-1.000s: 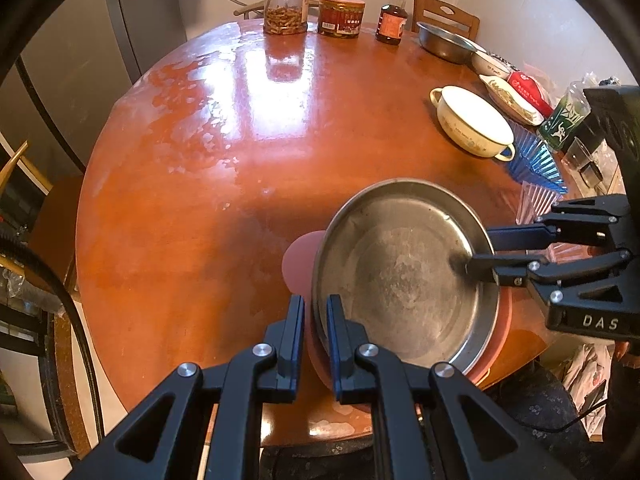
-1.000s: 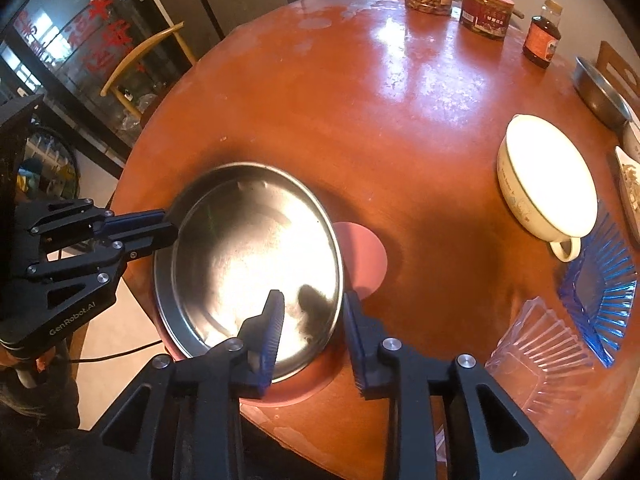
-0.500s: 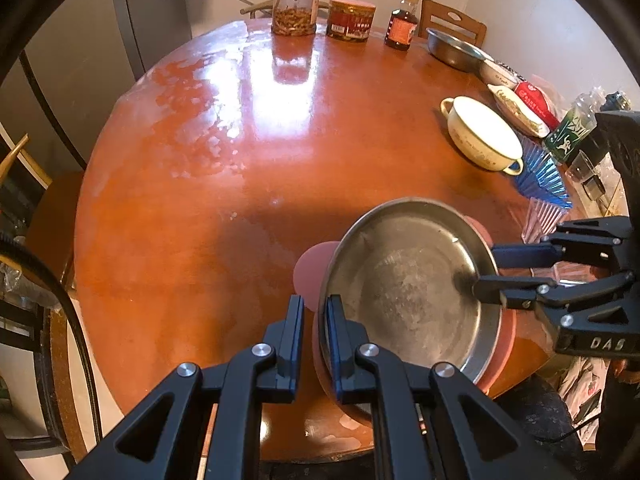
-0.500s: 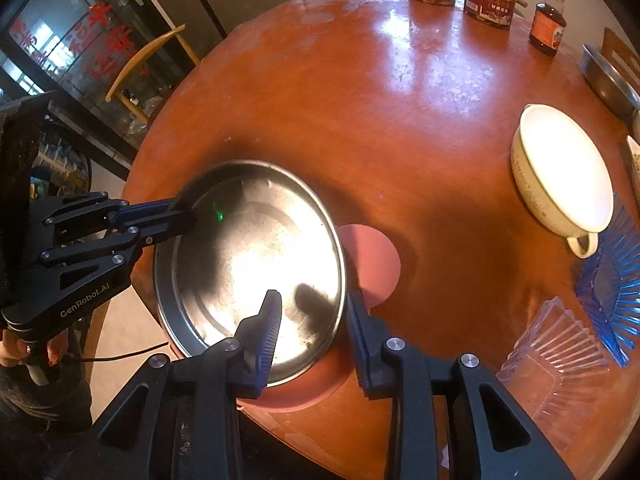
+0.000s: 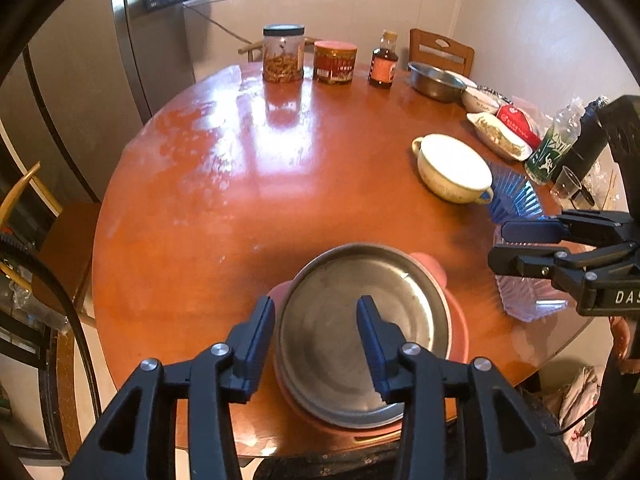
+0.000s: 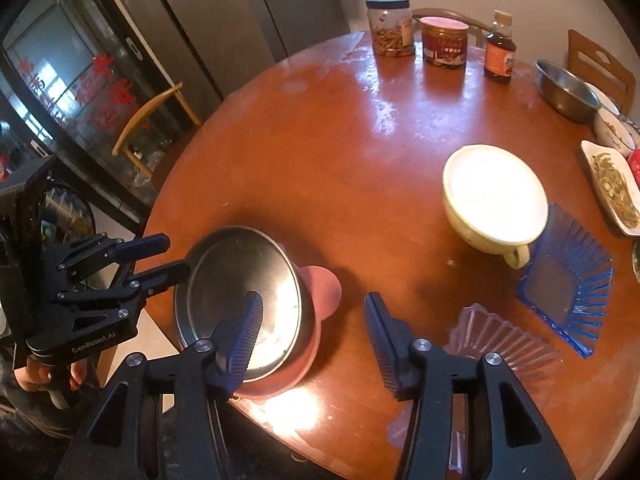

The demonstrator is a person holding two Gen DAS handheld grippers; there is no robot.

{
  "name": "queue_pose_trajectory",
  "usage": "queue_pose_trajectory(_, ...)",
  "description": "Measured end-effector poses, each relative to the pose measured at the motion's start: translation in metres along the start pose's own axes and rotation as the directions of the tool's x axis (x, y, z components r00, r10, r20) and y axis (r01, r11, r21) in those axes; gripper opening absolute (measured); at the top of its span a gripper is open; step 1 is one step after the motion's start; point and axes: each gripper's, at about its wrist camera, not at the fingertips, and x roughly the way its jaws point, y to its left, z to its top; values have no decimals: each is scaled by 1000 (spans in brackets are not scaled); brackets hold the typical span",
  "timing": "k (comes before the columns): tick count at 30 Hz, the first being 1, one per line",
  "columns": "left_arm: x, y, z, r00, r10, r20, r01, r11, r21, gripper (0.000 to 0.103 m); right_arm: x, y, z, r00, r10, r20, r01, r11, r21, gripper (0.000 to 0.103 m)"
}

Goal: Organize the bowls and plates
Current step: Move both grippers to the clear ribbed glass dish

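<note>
Both your grippers are letting go. Left gripper [image 5: 316, 332]: jaws opening, standing apart over the near-left rim of the steel pan [image 5: 364, 344], pads not pressing on it. Right gripper [image 6: 312, 332]: jaws opening too, with only bare table [image 6: 320, 152] and the pink edge between them, nothing held.

The steel pan sits nested on the pink plate [image 6: 320, 284] at the near edge of the table, with the plate's tab sticking out on the far side. That stack looks done, as far as I can judge.

What's left lies on your right side. The clear ribbed dish [image 6: 504, 340] is just right of the right gripper, near the table edge. The blue ribbed dish [image 6: 568, 276] is just beyond it, further right, touching or nearly touching the handle of the cream bowl [image 6: 494, 196]. The cream bowl is further out still, handles roughly in line near to far.

Key relation: the clear dish lies right of and slightly beyond your right gripper, well away from the left one. So the right hand is the nearer one for the next pick. The dish's flared rim faces you, so come at the near rim.

Far side: steel bowl [image 6: 564, 92], jars and a bottle, well apart from all this.
</note>
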Motion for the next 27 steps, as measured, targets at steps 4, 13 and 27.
queue_pose_trajectory(4, -10, -15, 2, 999, -3, 37, 3, 1000, 3, 48, -15, -7, -5, 1000, -7, 29, 7, 1000, 6, 55)
queue_pose_trajectory(13, -26, -79, 17, 993, -76, 95, 70, 996, 59, 55, -66, -47, -25, 992, -51, 120, 43, 997, 68, 59)
queue_pose_trajectory(27, 28, -159, 31, 990, -142, 23, 138, 983, 120, 55, -78, -135, -74, 983, -172, 69, 156, 969, 191, 62)
